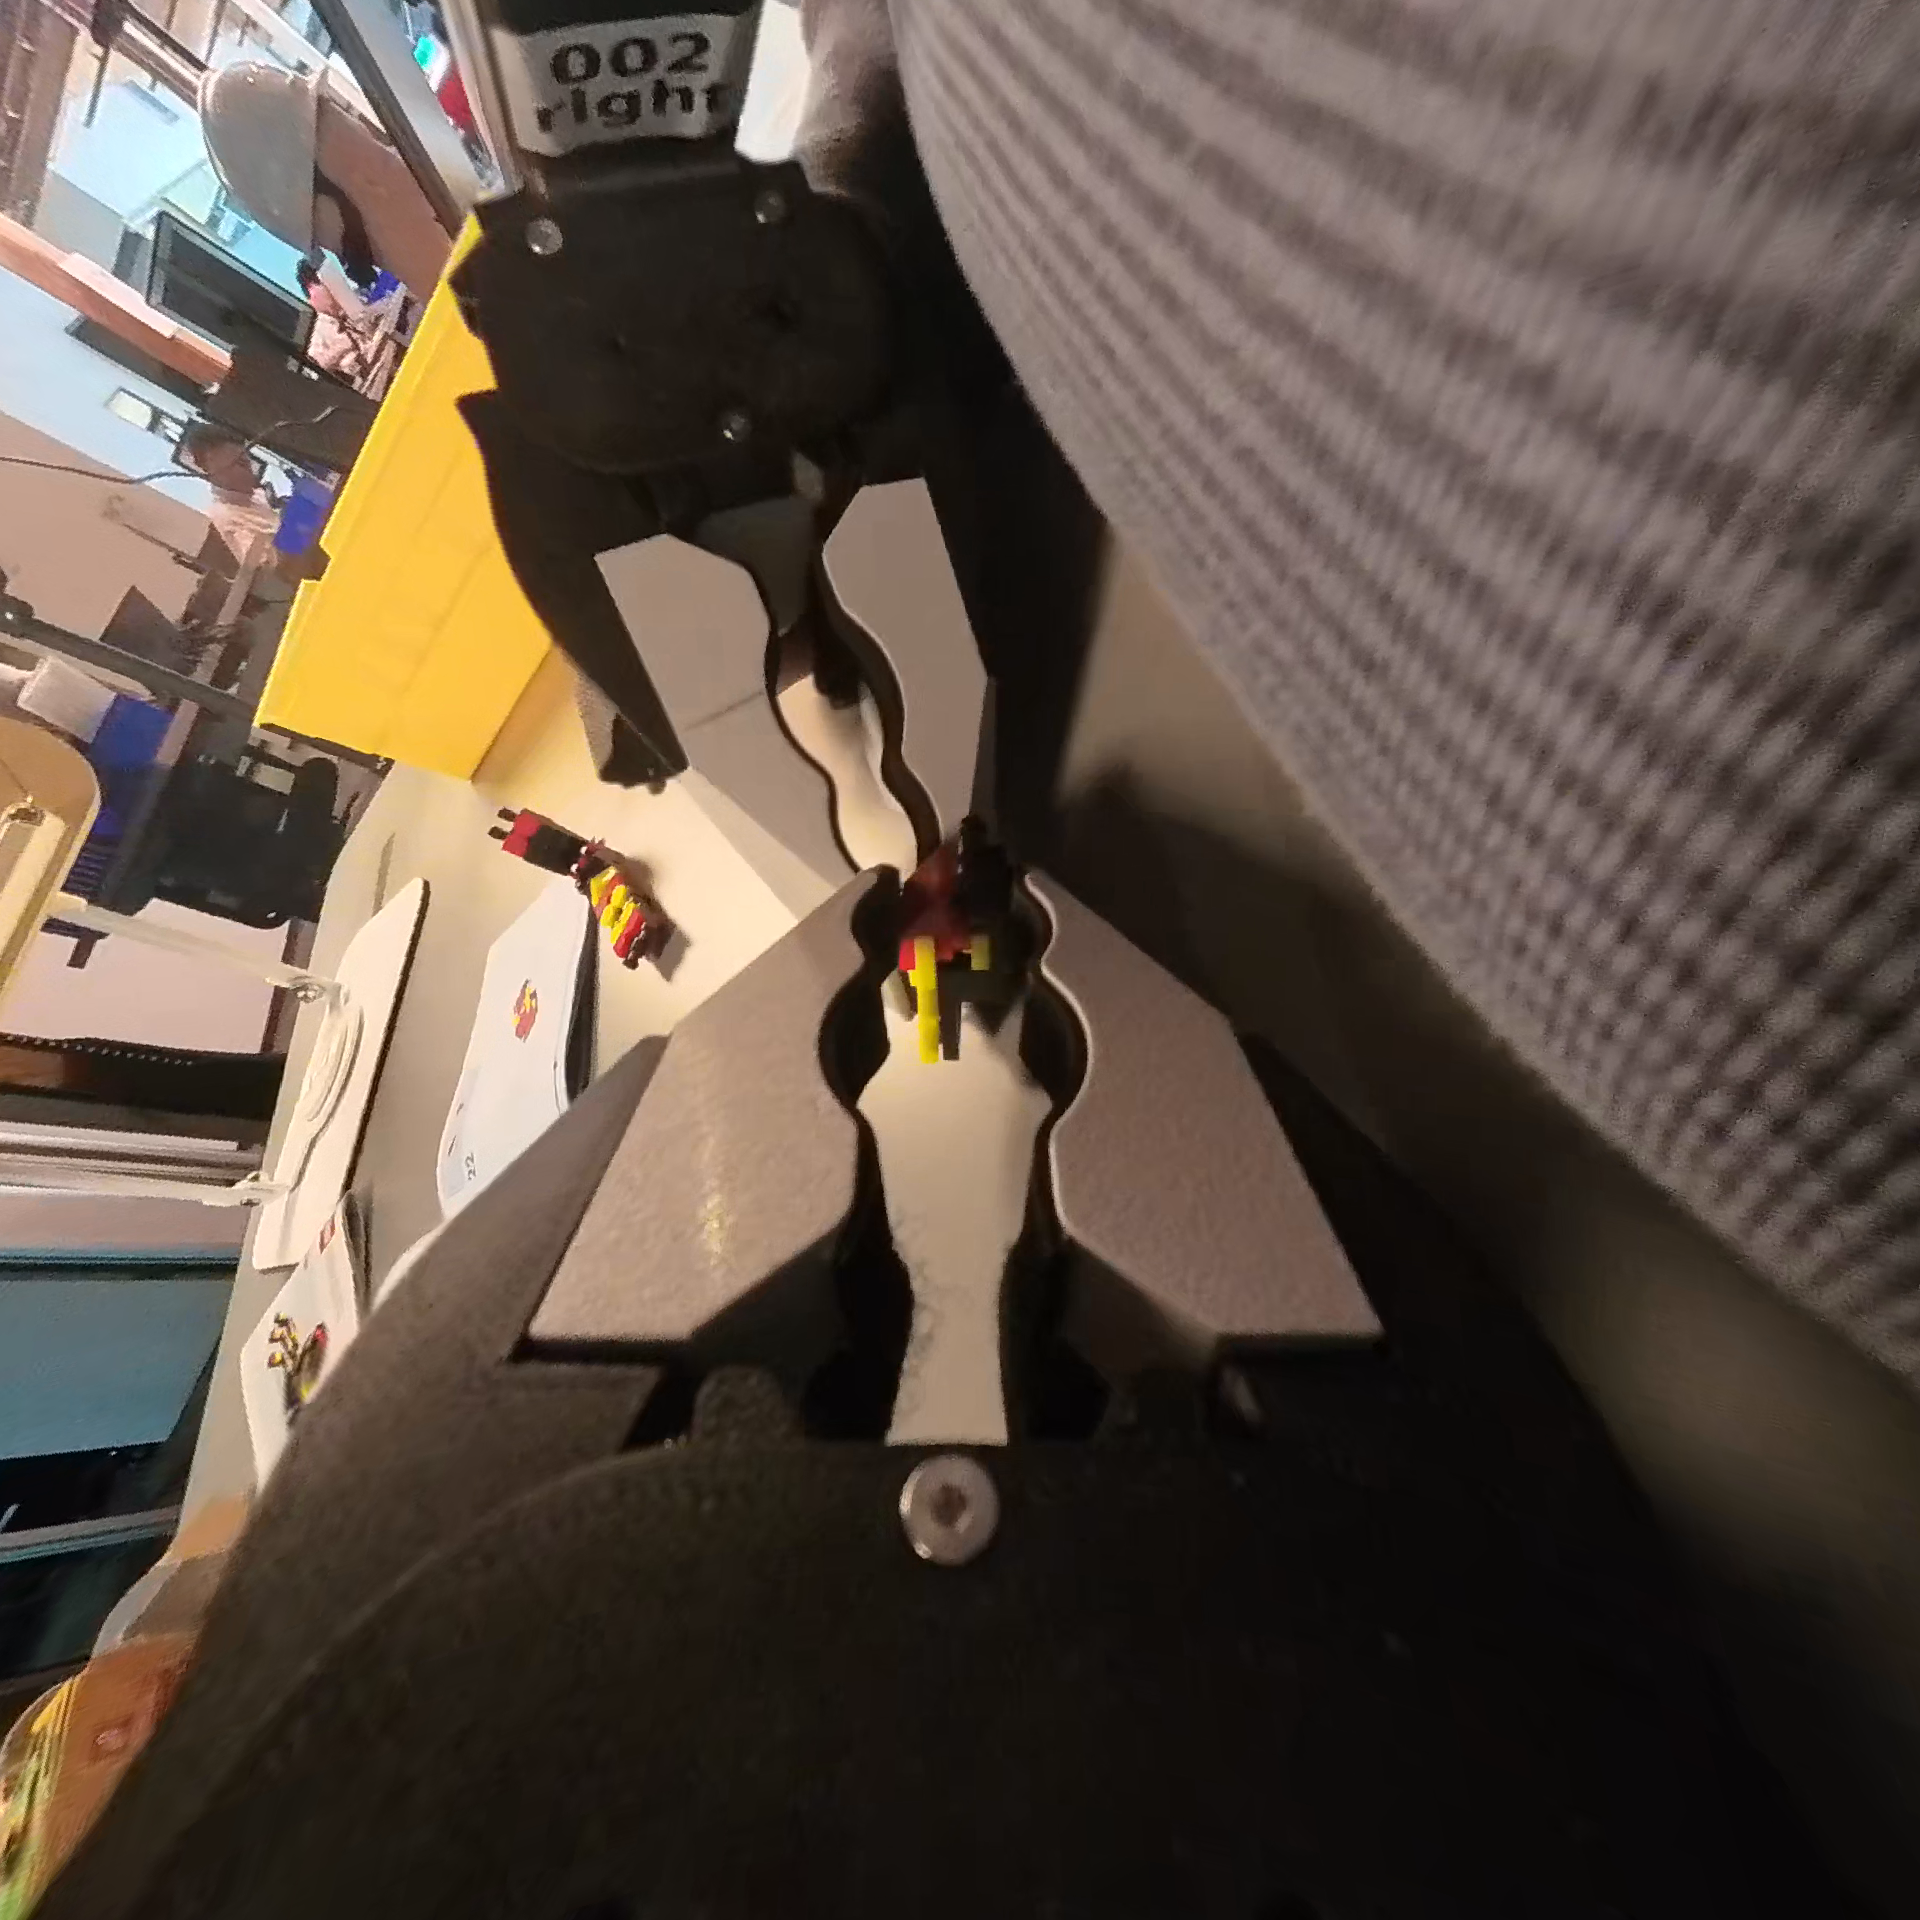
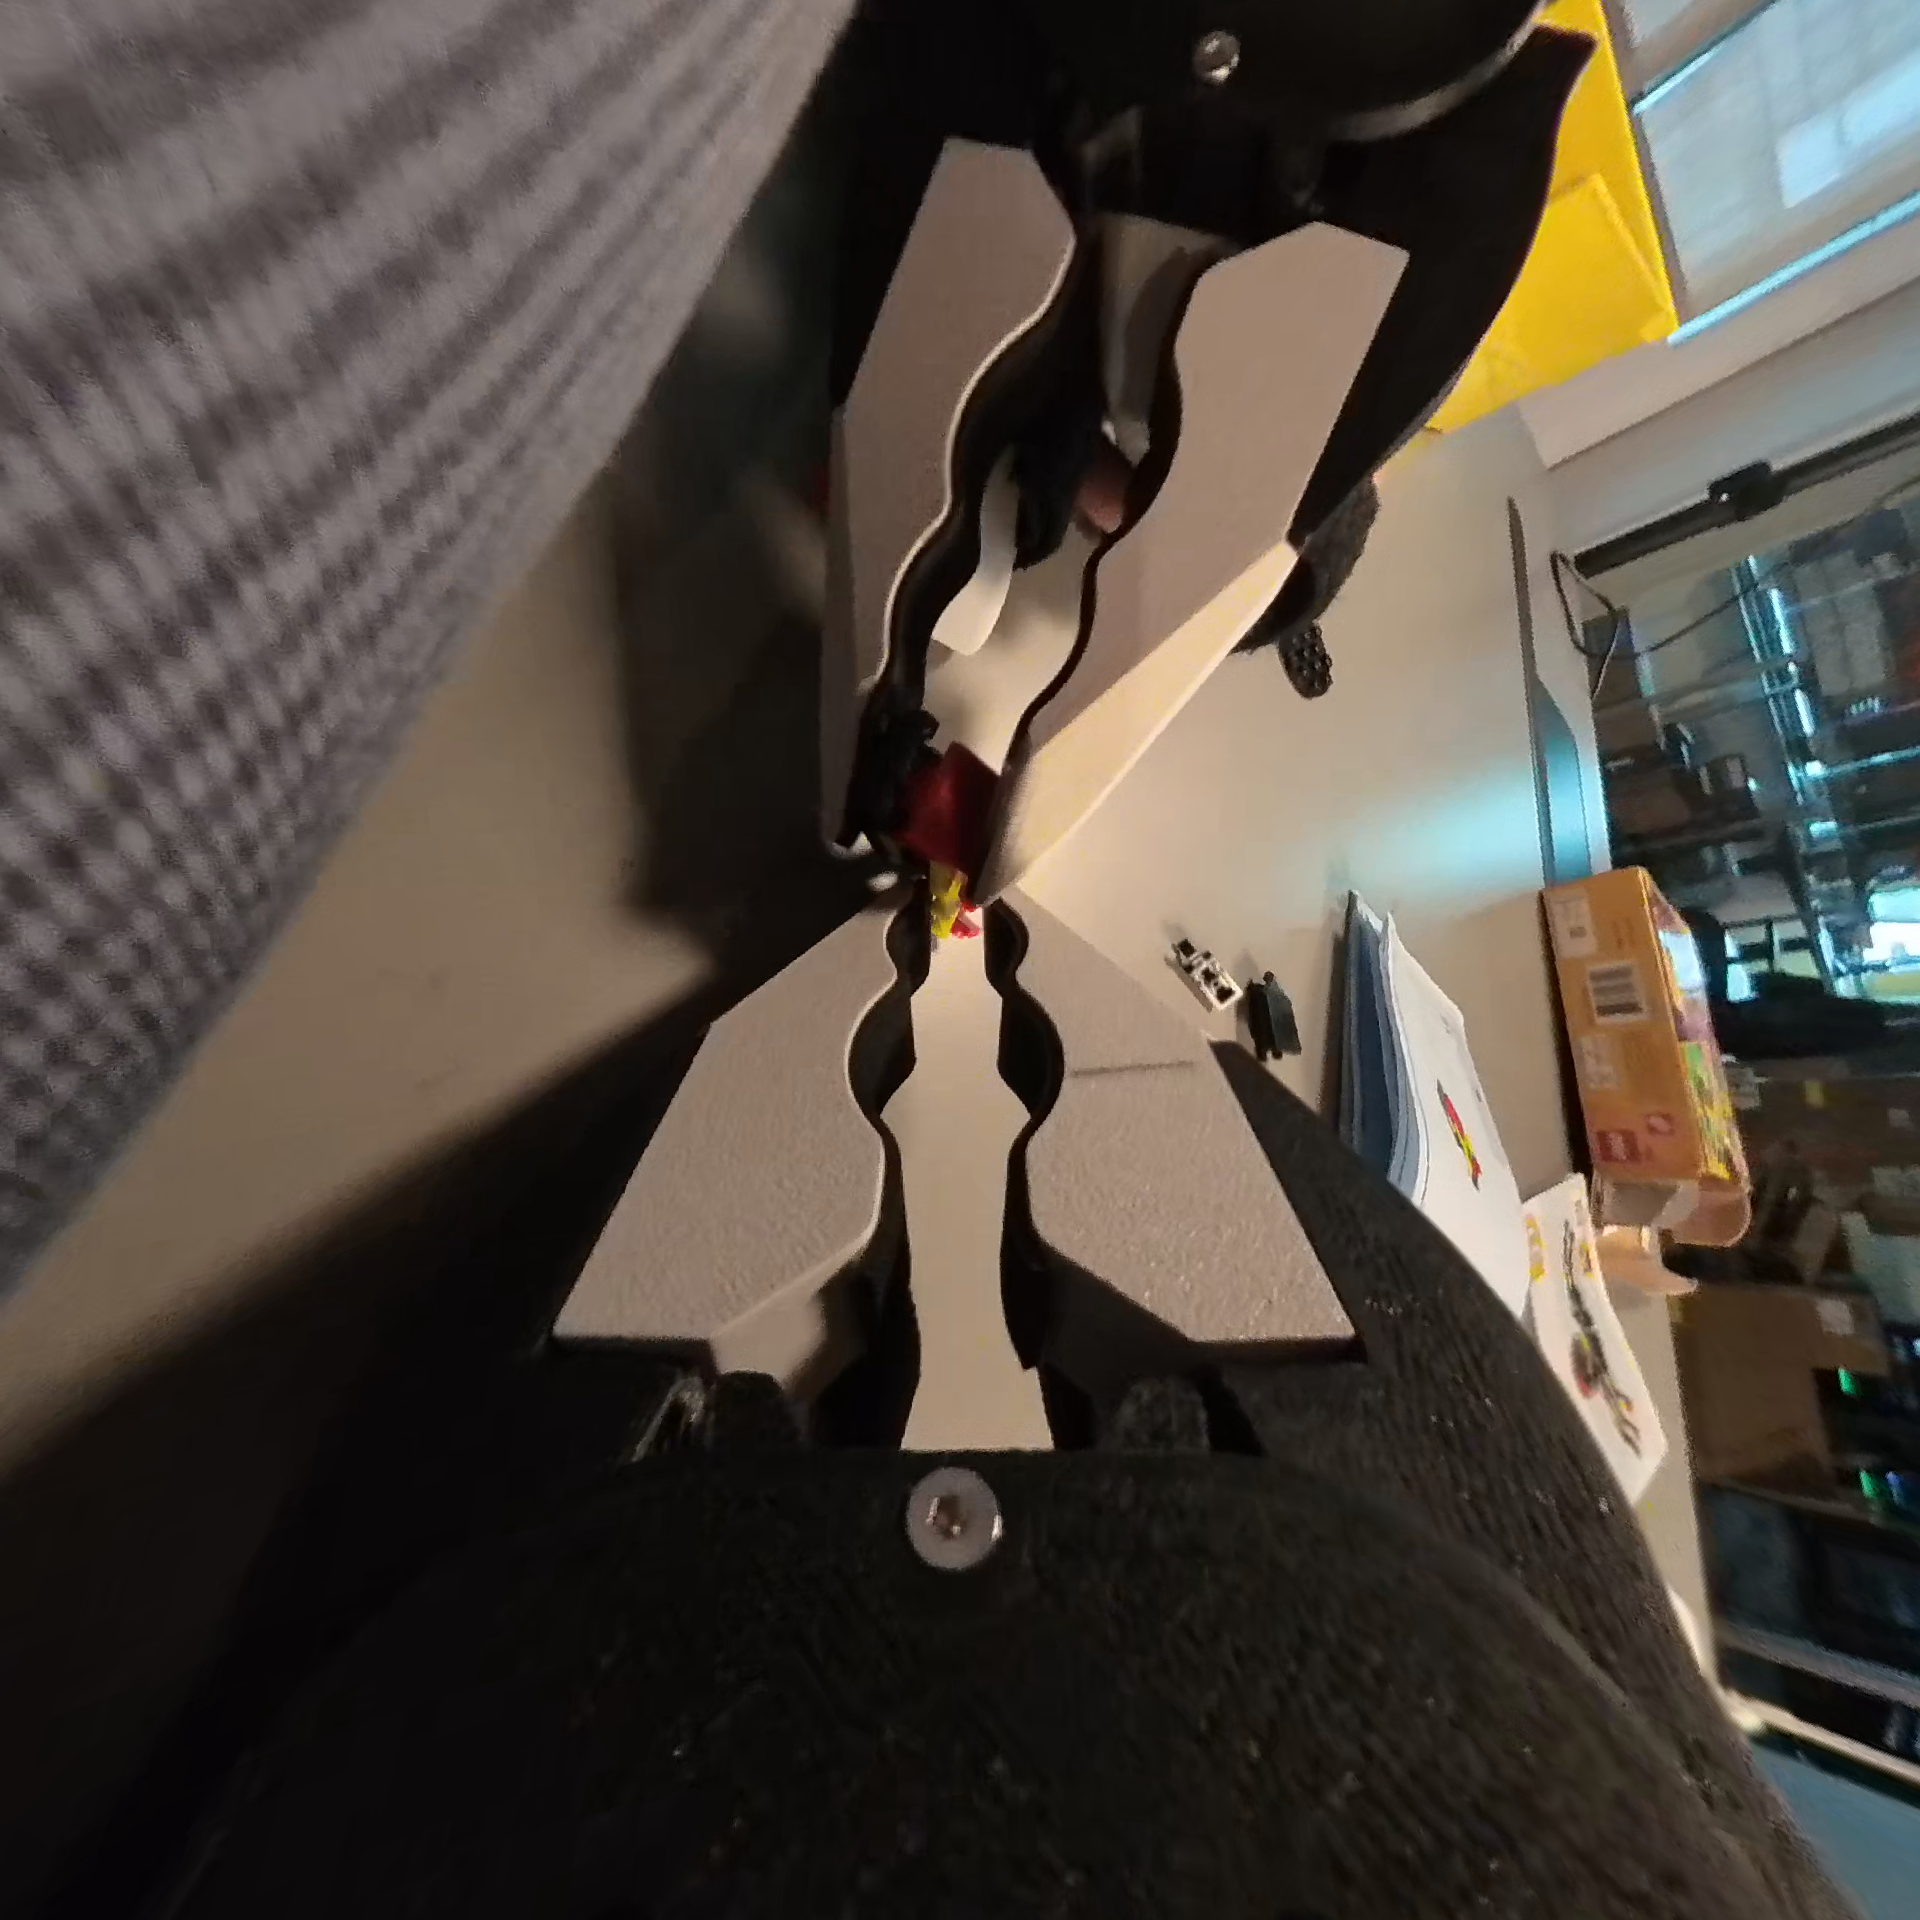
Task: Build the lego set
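Red, yellow and black lego sub-assembly is being pinched by both the left hand-held gripper and the right hand-held gripper, above the desk; beside it a second built section is waiting, so joining appears unfinished.

Grey fabric close beside fingers

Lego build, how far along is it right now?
Partway. Done: a red, yellow and black sub-assembly lies finished-looking on the table. In hand: the left gripper and right gripper meet tip to tip on a second small red-yellow-black cluster. Left: a white piece and a dark piece sit unused.
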Tool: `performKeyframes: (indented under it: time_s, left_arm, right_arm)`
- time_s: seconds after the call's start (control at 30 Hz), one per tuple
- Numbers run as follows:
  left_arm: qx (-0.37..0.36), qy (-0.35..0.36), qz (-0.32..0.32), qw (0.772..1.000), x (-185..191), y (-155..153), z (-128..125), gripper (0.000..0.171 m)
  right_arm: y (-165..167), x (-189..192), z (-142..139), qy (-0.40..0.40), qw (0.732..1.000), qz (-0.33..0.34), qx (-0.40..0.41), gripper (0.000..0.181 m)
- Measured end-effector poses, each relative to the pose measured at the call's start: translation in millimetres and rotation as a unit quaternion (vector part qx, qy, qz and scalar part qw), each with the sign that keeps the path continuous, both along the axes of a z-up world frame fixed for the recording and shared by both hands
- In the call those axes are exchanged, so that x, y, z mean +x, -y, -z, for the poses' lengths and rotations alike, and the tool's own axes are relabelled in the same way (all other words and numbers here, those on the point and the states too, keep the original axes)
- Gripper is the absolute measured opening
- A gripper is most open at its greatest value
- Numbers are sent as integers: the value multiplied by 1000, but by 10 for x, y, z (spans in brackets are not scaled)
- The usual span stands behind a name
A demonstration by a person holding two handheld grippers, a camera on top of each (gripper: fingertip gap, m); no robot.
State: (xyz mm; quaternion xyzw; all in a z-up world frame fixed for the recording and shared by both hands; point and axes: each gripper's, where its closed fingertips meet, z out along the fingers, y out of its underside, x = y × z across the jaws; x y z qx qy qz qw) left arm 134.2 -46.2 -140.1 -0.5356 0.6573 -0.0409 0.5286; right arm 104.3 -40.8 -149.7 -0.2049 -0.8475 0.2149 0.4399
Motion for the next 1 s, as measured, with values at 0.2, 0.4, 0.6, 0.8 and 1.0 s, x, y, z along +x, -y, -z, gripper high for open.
performKeyframes:
  time_s: [0.2, 0.4, 0.6, 0.8, 1.0]
  left_arm:
    - [-13, 9, 14, 1000, 34, 45, -7, 19]
    - [-19, 8, 7, 1000, 14, 38, -12, 19]
    - [28, -39, -26, 998, -90, 22, 11, 28]
    - [28, -44, -47, 998, -236, 2, 32, 20]
    - [41, -53, -51, 996, -257, -13, 18, 6]
  right_arm:
    - [65, 30, 3, 7, 999, -34, -1, 6]
    - [64, 12, -4, 8, 1000, -22, -17, 6]
    - [43, -4, -58, -5, 999, -5, -51, 5]
    - [40, -5, -74, -6, 998, 2, -62, 5]
    - [41, 0, -91, -6, 997, 1, -74, 6]
